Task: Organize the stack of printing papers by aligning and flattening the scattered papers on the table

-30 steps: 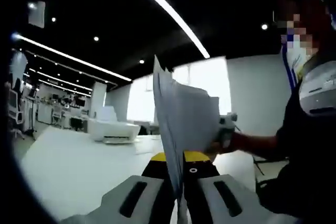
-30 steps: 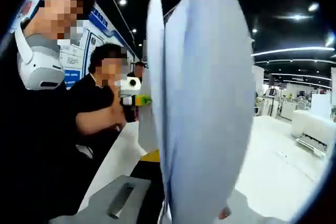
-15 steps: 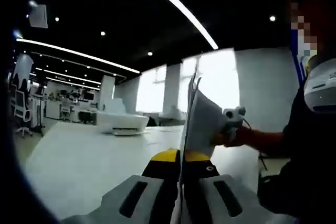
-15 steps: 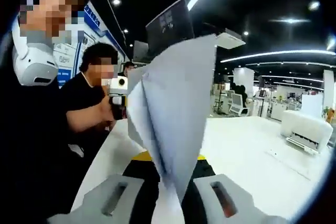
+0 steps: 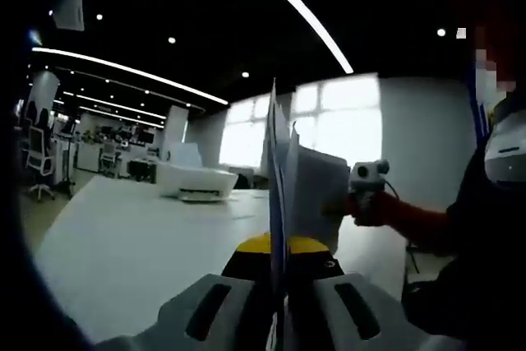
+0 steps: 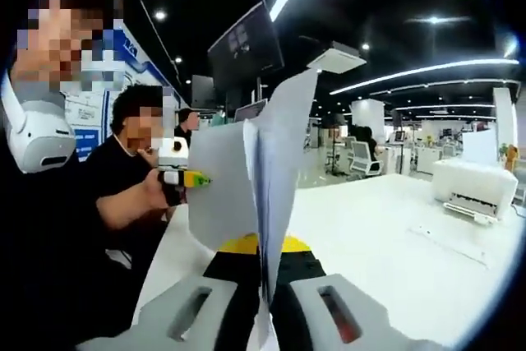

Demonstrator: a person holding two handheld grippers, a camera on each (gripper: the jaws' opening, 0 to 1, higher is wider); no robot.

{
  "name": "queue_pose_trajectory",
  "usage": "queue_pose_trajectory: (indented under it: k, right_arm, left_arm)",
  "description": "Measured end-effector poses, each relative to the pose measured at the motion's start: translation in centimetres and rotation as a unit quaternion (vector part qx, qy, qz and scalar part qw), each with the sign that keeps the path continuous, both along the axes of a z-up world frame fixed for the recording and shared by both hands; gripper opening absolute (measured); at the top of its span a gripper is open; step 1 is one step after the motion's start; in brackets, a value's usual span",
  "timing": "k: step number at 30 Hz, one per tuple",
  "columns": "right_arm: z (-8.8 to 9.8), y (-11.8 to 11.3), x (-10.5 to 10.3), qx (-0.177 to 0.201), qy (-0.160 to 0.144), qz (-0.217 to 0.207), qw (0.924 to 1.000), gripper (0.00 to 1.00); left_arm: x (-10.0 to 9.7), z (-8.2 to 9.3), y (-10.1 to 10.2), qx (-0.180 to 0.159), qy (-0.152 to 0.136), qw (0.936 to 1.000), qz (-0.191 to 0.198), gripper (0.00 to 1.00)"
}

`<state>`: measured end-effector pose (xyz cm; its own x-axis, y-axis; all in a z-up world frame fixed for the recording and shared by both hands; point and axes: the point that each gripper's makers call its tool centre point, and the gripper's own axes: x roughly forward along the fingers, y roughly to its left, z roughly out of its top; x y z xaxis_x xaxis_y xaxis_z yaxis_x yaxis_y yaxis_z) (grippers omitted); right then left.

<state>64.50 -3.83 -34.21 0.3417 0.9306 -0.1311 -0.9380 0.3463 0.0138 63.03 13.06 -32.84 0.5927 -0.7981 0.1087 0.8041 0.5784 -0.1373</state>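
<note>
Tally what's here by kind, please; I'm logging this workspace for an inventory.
Paper stacks: 1, held upright by both grippers
Grippers: 2, left, right
Printers: 1
Tables: 1
Total: 5

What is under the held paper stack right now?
The paper stack stands on edge between both grippers, with bare white table around it. Its bottom edge sits behind the jaws, so contact with the table is hidden.
</note>
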Motion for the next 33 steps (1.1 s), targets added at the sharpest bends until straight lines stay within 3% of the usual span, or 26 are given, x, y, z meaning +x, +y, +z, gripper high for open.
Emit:
queue_pose_trajectory:
  k: [2,5,6,12,14,17,18,24,25,27,33]
  right_arm:
    - [-0.2,0.1,0.2,-0.009,-0.002,-0.004,1.0000,0.01]
    - [-0.7,0.4,0.5,-0.023,0.003,-0.006,0.9997,0.21]
    - [-0.8,0.4,0.5,-0.026,0.008,-0.006,0.9996,0.22]
    - [-0.8,0.3,0.4,-0.024,0.013,0.000,0.9996,0.21]
    - [-0.7,0.3,0.3,-0.023,0.014,0.005,0.9996,0.20]
    - [-0.4,0.5,-0.7,-0.015,0.025,0.032,0.9990,0.00]
    - [0.0,0.5,-0.7,-0.012,0.024,0.029,0.9992,0.00]
    - [1.6,0.3,-0.9,-0.008,-0.001,0.035,0.9994,0.00]
    - [1.5,0.3,-0.9,-0.010,-0.002,0.034,0.9994,0.02]
    - [1.2,0.2,-0.8,-0.010,0.009,0.036,0.9993,0.18]
    - [0.4,0.1,-1.0,-0.012,0.019,0.040,0.9990,0.18]
  left_arm:
    - [0.2,-0.4,0.1,0.005,-0.004,1.0000,0.006,0.06]
    - [1.0,-0.5,0.8,-0.014,-0.013,0.9994,0.029,0.21]
    - [1.3,-0.4,0.9,-0.023,-0.014,0.9991,0.032,0.29]
    - [2.1,-0.9,0.7,-0.038,-0.015,0.9988,0.025,0.41]
    - [2.1,-1.1,0.4,-0.034,-0.017,0.9991,0.019,0.41]
    - [1.7,-1.6,0.0,-0.013,-0.024,0.9996,-0.001,0.08]
    - [1.6,-1.5,-0.1,-0.013,-0.020,0.9997,-0.003,0.06]
    - [0.9,0.1,-0.1,-0.030,-0.023,0.9992,-0.014,0.08]
    - [1.0,0.0,0.0,-0.029,-0.024,0.9992,-0.010,0.16]
    - [1.6,-0.2,0.2,-0.032,-0.022,0.9992,0.005,0.34]
    - [1.8,-0.6,-0.1,-0.038,-0.017,0.9991,-0.007,0.32]
